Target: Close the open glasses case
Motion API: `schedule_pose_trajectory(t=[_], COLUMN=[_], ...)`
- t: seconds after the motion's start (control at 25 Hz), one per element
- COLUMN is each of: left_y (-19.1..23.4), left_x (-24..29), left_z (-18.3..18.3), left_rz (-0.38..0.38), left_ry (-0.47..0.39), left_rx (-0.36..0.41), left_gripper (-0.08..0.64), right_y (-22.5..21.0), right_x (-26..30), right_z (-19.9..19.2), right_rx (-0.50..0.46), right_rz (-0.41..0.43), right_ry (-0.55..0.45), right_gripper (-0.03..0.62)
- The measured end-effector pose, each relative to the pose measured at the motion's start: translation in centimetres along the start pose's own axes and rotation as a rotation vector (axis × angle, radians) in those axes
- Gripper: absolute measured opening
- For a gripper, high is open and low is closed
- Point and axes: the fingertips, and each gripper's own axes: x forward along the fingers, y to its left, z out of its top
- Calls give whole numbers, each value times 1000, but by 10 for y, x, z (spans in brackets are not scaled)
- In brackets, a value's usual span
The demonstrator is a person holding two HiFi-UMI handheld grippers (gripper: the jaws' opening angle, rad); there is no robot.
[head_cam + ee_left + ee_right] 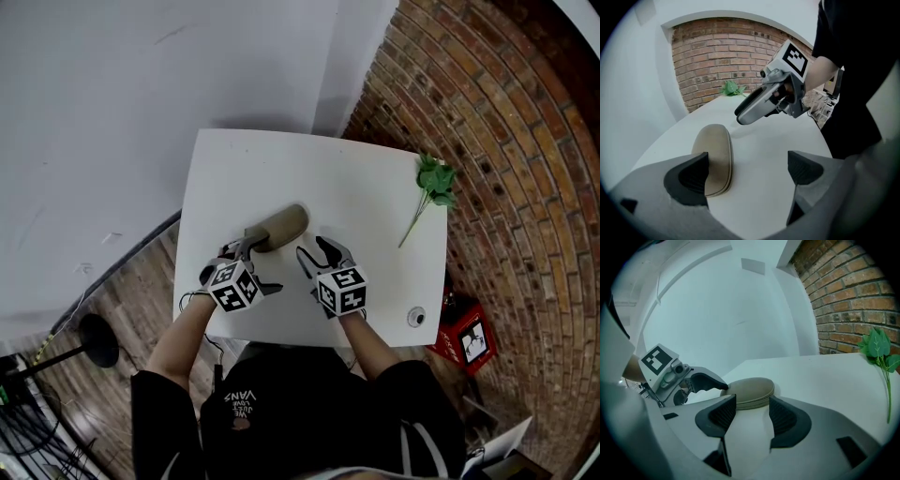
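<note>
Glasses case (278, 227) lies shut (tan, seam down) on white table (375, 187); left gripper (747, 171) gapes wide beside it, right gripper (752, 416) stands narrowly parted, empty.

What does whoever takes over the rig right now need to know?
Left gripper: open, holding nothing; the tan oval fabric glasses case lies close beside one jaw.
Right gripper: open, holding nothing, pointed at the case, which lies just beyond its jaws.
Case: flat on the white table, lid down on its base, so it looks closed.
Left to do: probably only check that the seam is shut all round, then draw both grippers away.
</note>
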Motion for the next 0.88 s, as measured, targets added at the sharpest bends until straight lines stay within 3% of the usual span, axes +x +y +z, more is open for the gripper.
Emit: schedule_pose_trajectory(t=[0.48, 0.6, 0.88], left_y=[3, 9, 14], left_x=[1, -2, -17], left_z=[-1, 3, 8], left_rz=[41, 71, 109], left_ry=[17, -17, -83], left_rx=[25, -4, -51], left_gripper=[509, 463, 457], right_y=[-2, -2, 4], right_x=[-9, -14, -28], right_z=[7, 9, 13], right_rx=[3, 1, -7], right_rz=[-32, -43, -75], right_ry=[-14, -21, -42], right_gripper=[209, 209, 209])
